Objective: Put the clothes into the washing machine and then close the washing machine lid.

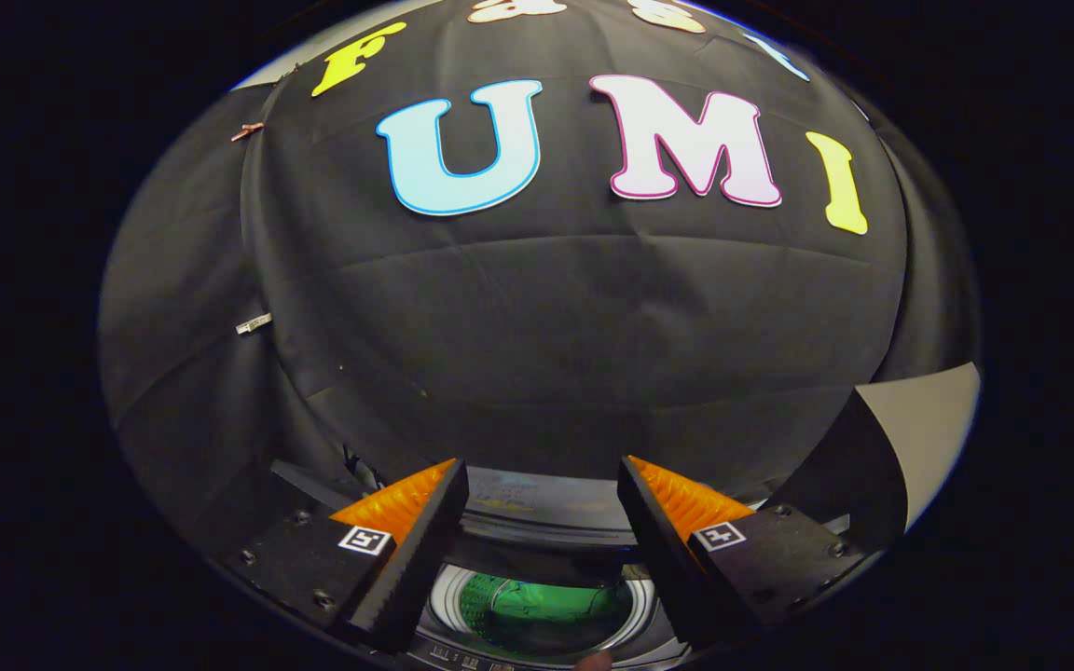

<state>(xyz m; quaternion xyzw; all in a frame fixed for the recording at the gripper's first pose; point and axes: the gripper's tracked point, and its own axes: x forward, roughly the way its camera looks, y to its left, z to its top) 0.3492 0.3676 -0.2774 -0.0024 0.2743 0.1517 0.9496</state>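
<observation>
Right now my gripper [542,485] hangs spread wide with nothing between its fingers, low in the frame against the black cloth wall [574,326]. Below and between the fingers, at bottom centre, sits the washing machine [537,522], its drum open, with green clothes [546,610] inside.

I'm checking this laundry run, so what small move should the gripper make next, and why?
Probably reach for the raised lid just ahead to swing it down. The gripper is open and holds nothing, a green garment already lies in the drum below between the fingers, and the washing machine is uncovered.
</observation>
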